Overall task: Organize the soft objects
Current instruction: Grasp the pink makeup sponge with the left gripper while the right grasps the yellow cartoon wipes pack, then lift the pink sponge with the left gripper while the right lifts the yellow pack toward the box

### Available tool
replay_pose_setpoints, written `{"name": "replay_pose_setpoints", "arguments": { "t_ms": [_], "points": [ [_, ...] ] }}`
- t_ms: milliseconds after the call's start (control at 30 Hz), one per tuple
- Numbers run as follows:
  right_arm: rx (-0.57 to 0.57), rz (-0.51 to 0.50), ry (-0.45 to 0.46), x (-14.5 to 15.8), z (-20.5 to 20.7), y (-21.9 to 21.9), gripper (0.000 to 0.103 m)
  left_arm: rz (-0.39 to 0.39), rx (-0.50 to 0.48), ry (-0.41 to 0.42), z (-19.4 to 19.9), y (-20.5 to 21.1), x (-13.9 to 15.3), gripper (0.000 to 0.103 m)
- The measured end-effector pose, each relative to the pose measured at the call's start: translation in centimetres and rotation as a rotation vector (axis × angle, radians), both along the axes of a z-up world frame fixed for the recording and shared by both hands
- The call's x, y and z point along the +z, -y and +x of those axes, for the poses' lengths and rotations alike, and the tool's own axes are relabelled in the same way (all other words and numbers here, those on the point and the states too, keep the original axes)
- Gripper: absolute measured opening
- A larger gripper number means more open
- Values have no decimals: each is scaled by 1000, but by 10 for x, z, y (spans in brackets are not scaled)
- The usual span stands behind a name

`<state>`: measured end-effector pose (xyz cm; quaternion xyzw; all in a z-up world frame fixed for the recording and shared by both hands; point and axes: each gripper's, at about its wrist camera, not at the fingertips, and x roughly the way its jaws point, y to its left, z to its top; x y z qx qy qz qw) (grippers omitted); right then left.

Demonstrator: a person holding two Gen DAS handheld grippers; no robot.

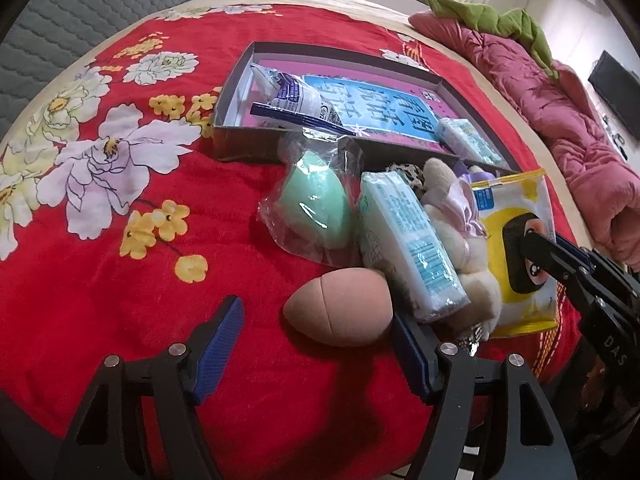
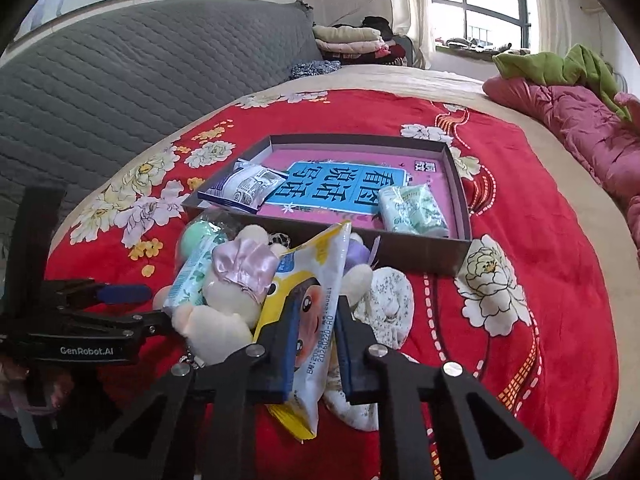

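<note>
A pile of soft things lies on the red flowered bedspread in front of a shallow dark box [image 1: 230,96] [image 2: 460,196]. My right gripper [image 2: 316,320] is shut on the yellow-and-white wipes pack [image 2: 308,292] [image 1: 516,220]; it also shows in the left wrist view [image 1: 520,256]. My left gripper [image 1: 316,328] is open around a brown egg-shaped sponge [image 1: 340,306], not gripping it; it also shows in the right wrist view [image 2: 124,294]. A tissue pack [image 1: 408,240], a bagged green sponge [image 1: 316,204] and a cream plush toy [image 2: 224,312] lie in the pile.
Inside the box lie a blue-and-white pouch [image 1: 296,96] [image 2: 244,186], a green-white tissue pack [image 2: 412,208] [image 1: 468,140] and a blue-pink printed sheet [image 2: 344,188]. A pink quilt [image 1: 560,120] lies along the right side. A grey quilted headboard [image 2: 120,80] stands at the left.
</note>
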<state>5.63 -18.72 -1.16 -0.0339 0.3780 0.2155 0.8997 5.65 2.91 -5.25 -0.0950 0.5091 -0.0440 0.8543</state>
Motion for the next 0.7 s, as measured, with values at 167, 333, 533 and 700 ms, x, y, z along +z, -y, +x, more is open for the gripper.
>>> {"name": "replay_pose_setpoints", "arguments": {
  "t_ms": [167, 333, 533, 700],
  "points": [
    [2, 5, 24, 5, -1, 1, 16, -30, -37, 25, 4, 5, 2, 53],
    [-8, 22, 41, 10, 0, 7, 15, -29, -42, 37, 4, 6, 5, 50],
    [-3, 38, 58, 16, -1, 9, 14, -60, -19, 74, 3, -2, 14, 49],
    [3, 47, 84, 23, -4, 11, 13, -66, -11, 129, -1, -6, 26, 49]
  ]
}}
